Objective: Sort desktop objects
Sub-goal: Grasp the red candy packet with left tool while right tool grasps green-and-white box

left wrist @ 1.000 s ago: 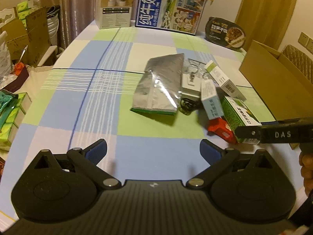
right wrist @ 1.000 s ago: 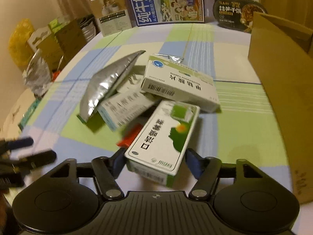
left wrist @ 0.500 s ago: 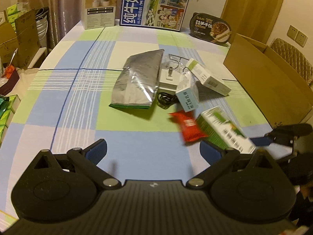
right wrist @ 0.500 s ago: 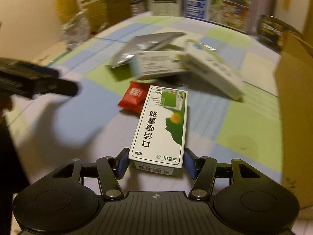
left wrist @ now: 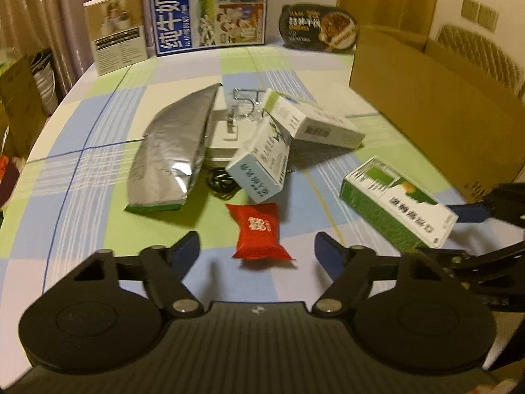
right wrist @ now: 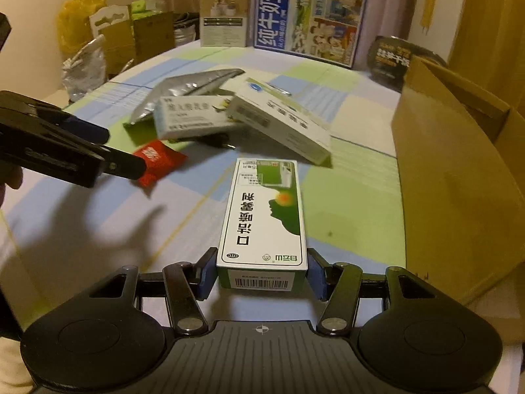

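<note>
Dim warm yellowish indoor light, soft shadows on the table (right wrist: 98, 229), white glare on the foil bag (left wrist: 170, 151), slight motion blur on boxes, strong fisheye bending and dark vignette at the corners

L hand-held gripper (left wrist: 257, 246) sitting wide open at frame bottom w/ red packet (left wrist: 259, 232) lying between fingers on counter (left wrist: 98, 170); green box (left wrist: 397, 205) showing at right, pinched by R hand-held gripper (left wrist: 459, 229).

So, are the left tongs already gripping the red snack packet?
No, the left tongs are open, with the red snack packet lying loose on the tablecloth between their tips.
</note>
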Demonstrator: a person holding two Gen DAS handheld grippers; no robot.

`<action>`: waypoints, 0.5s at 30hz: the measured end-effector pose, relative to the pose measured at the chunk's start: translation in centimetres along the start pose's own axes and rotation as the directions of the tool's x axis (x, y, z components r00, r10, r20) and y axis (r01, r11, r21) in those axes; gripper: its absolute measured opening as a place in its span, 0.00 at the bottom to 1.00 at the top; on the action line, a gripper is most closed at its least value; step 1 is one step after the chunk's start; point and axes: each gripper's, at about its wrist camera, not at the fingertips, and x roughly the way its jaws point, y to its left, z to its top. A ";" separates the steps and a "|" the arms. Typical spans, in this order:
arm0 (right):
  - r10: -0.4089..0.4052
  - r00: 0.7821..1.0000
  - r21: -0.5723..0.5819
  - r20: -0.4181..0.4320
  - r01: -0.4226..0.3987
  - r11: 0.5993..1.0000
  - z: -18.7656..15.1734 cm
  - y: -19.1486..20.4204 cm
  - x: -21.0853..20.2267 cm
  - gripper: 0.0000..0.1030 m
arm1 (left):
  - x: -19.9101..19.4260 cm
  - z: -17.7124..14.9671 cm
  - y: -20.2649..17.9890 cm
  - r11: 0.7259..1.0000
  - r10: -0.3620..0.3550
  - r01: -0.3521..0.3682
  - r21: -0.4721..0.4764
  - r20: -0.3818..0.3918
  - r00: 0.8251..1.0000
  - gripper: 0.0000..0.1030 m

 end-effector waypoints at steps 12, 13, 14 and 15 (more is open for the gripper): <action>0.017 0.999 0.065 0.030 -0.019 0.998 -0.2 -0.7 0.9 0.61 | 3.1 0.2 -1.5 0.997 0.046 -0.044 0.057 -0.032 0.998 0.24; 0.015 1.000 0.070 0.026 -0.017 0.997 -0.2 -0.7 0.9 0.60 | 2.8 0.0 -1.5 0.998 0.041 -0.039 0.057 -0.035 0.999 0.21; 0.017 1.000 0.074 0.022 -0.019 0.997 -0.2 -0.7 0.9 0.52 | 2.5 -0.1 -1.6 0.998 0.034 -0.032 0.056 -0.039 0.999 0.21; 0.020 1.000 0.076 0.019 -0.022 0.997 -0.3 -0.7 0.8 0.52 | 2.1 -0.4 -1.7 0.998 0.022 -0.019 0.053 -0.049 0.999 0.21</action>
